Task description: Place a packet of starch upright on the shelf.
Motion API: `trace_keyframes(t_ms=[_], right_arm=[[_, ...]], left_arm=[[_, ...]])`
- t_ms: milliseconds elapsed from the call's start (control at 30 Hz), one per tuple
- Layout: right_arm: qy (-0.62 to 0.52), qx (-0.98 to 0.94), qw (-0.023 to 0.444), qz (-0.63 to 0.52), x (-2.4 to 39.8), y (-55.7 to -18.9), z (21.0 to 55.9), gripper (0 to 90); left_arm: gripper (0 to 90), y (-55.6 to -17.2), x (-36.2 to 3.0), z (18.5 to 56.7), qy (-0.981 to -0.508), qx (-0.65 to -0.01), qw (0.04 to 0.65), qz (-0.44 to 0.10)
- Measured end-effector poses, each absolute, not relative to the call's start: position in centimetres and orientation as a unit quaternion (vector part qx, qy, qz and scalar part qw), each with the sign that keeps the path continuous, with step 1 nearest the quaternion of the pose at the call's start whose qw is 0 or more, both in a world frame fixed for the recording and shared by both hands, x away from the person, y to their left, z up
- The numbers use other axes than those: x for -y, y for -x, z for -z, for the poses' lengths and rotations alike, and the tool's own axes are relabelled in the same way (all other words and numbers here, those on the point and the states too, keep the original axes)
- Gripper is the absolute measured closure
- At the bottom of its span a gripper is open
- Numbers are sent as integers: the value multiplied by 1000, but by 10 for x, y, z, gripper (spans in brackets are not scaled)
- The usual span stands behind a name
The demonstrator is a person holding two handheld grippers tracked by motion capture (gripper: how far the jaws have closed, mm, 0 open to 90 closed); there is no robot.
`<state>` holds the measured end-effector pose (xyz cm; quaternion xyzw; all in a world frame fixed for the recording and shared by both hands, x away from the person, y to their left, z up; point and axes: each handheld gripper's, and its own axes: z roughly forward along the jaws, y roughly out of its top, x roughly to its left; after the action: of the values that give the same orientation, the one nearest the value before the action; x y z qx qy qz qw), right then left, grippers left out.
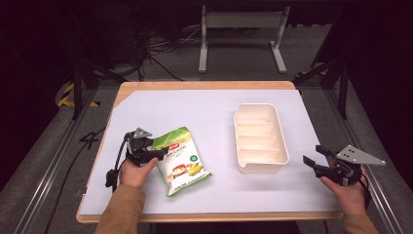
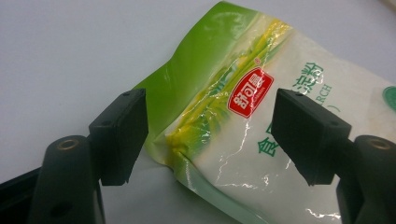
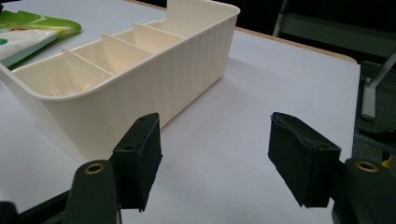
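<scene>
Currently the left tongs are sitting wide open over the upper green corner of the snack bag, jaws straddling the crinkled edge with the pads not yet pressing, so nothing is gripped. Bag is lying flat on the bench, directly ahead of and under the left tongs, which are framing its red label between the jaws in the left gripper view. Right tongs are hanging open and empty too, off beyond the near right corner of the cream divided tray; in the right gripper view the tray is lying just ahead and left of the right tongs, with the bag past its far end. Progress reads as early: approach done, grasp not made, bag still on the bench, all tray compartments looking empty; pick-up and placing in the tray likely remaining. Writing: red oval logo with white Chinese characters, green Chinese characters beside it, and Latin letters "RCH" partly cut off; smaller print is too blurred to read.
</scene>
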<state>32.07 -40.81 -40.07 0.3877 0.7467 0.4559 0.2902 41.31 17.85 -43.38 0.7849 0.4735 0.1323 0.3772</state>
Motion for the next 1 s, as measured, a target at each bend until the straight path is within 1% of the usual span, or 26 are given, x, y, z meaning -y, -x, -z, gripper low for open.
trace_keyframes(t_ms=[300,467,533,633,733,800,900,967,1000], right_arm=[[-387,-752,284,-451,406,-322,404,340],[-388,-754,283,-449,405,-323,404,339],[-388,-754,282,-449,405,-323,405,338],[-389,-754,281,-449,405,-323,405,337],[-389,-754,280,-450,405,-323,405,335],[-389,-753,279,-451,405,-323,405,334],[-389,-753,278,-452,405,-324,406,333],[-392,-753,277,-450,404,-323,406,332],[-392,-754,276,-450,404,-324,406,332]], left_arm=[[274,-421,-178,442,-791,-484,357,-116],[273,-425,-180,445,-789,-482,367,-101],[309,-424,-178,445,-792,-476,371,-92],[355,-423,-177,444,-792,-477,370,-95],[454,-422,-178,444,-792,-483,360,-98],[502,-422,-177,443,-794,-482,355,-103],[536,-421,-177,443,-797,-479,353,-104],[592,-421,-177,443,-799,-479,349,-107],[592,-420,-176,443,-799,-478,347,-109]])
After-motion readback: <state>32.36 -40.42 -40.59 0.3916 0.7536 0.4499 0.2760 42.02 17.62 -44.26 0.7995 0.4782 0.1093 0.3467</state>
